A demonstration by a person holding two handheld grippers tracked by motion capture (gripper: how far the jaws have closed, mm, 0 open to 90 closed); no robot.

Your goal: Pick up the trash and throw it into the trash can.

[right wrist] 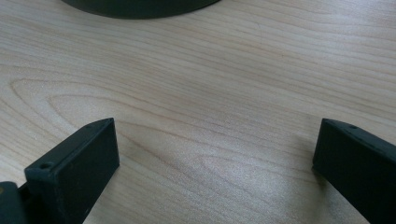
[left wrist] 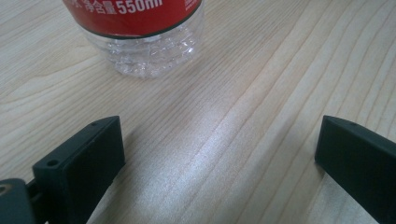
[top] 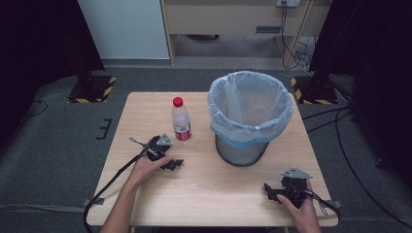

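Low at centre-left of the high view, the left claw (top: pixel 171 164) rests wide open and empty on the counter (top: pixel 204 189), a water bottle (top: pixel 181 120) upright just above. Centre-right stands a lined wastebasket (top: pixel 248 116); lower right, the right claw (top: pixel 270 191) gapes empty.

This looks like a lab or recording room. A small wooden table (top: pixel 204 194) stands on grey carpet (top: pixel 53 141), flanked by 2 black stands on hazard-striped bases (top: pixel 92 90), with dark curtains (top: pixel 34 43) at both sides, loose cables (top: pixel 350 160) across the floor and a wall socket (top: pixel 288 3) behind.
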